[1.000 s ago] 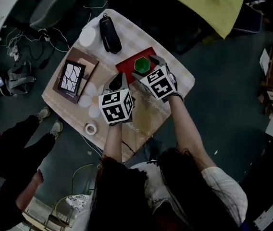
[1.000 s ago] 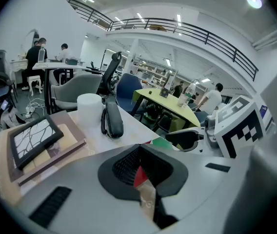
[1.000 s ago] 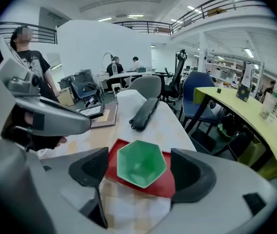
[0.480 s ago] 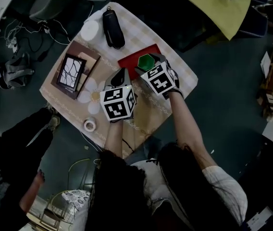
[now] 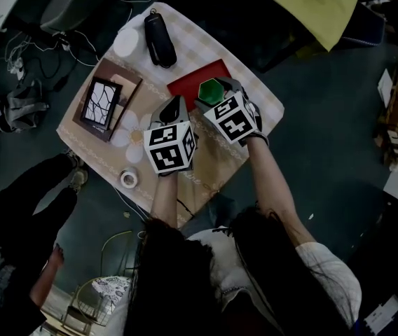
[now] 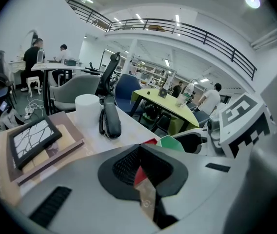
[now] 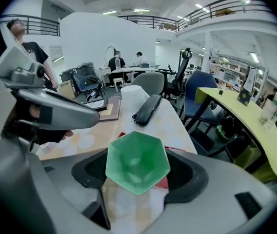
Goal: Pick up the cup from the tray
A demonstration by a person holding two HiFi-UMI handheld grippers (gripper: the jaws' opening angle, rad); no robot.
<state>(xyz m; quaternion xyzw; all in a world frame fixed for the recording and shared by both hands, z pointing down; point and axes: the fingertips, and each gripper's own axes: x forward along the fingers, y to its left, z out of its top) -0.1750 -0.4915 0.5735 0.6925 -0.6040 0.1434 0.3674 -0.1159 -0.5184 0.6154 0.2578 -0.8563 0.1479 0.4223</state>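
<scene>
A green six-sided cup (image 5: 211, 88) stands on a red tray (image 5: 187, 81) at the far side of the small cloth-covered table. My right gripper (image 5: 215, 93) reaches over the tray with the cup (image 7: 137, 165) between its two jaws, which are closing on it. The cup's rim overlaps both pads in the right gripper view, and red tray (image 7: 160, 183) shows under it. My left gripper (image 5: 174, 108) hovers just left of the tray, its tips shut together (image 6: 139, 145) with nothing between them. The cup (image 6: 170, 143) shows to its right.
A black case (image 5: 158, 39) and a white cylinder (image 5: 126, 42) lie at the table's far left corner. A framed picture (image 5: 101, 105) sits at the left and a tape roll (image 5: 129, 179) near the front edge. A person (image 5: 17, 222) stands at the left.
The right gripper's jaws have drawn in a little around the green cup. The left gripper stays where it was.
</scene>
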